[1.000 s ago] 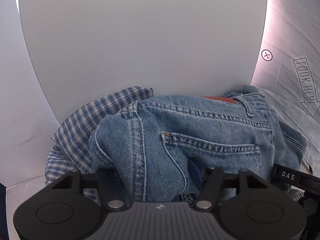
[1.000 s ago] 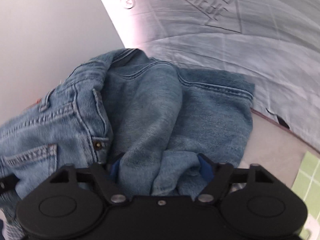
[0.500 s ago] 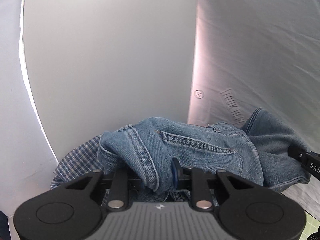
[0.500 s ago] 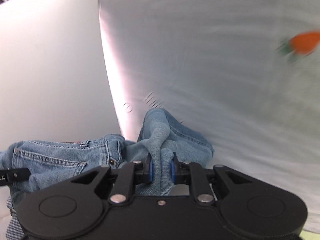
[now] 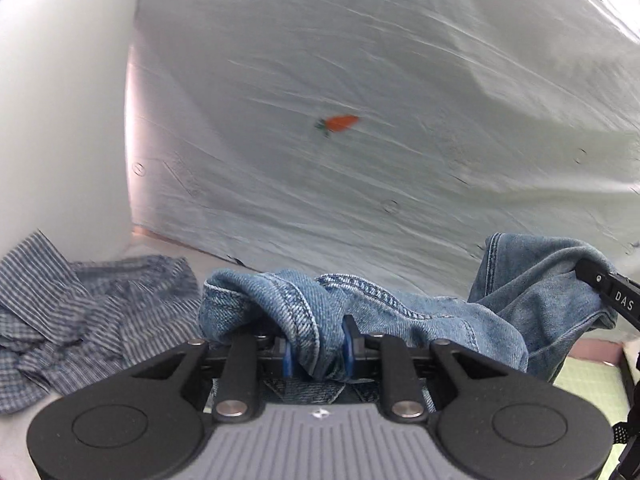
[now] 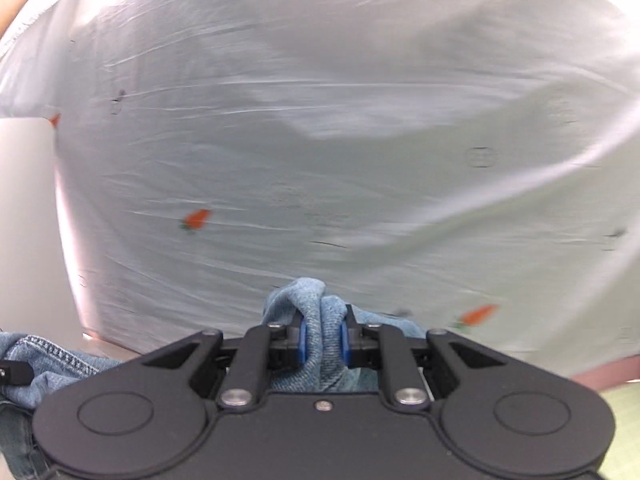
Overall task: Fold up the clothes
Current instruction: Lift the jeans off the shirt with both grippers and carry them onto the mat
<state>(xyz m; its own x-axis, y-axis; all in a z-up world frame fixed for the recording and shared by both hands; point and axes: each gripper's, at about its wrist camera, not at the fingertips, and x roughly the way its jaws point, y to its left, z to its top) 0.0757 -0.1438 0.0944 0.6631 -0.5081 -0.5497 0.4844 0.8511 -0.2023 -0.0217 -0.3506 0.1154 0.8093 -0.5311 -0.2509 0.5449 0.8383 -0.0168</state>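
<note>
White sheeting printed with small orange carrots fills the background of both wrist views, with a pale rounded panel at the far left.

Between the left gripper fingers a thick seamed fold of the jeans is pinched, the blue pads pressing on denim from both sides. The right gripper likewise pinches a bunched ridge of the jeans between its pads. Both pairs of jaws have just been closing, with denim between them. The garment hangs slack across the span between the two grips, and the rest of it droops below the grippers.

Just left of the jeans, a blue checked shirt lies crumpled on the counter, its edge close to the denim.

The main risk, as I judge it, is that each grip sits on a wad rather than a clean edge or corner, so the jeans may not open flat when spread and a fold made from here could come out crooked. Heavy denim could also creep out of the pads under its own weight. The drooping part might catch the checked shirt and drag it along.
</note>
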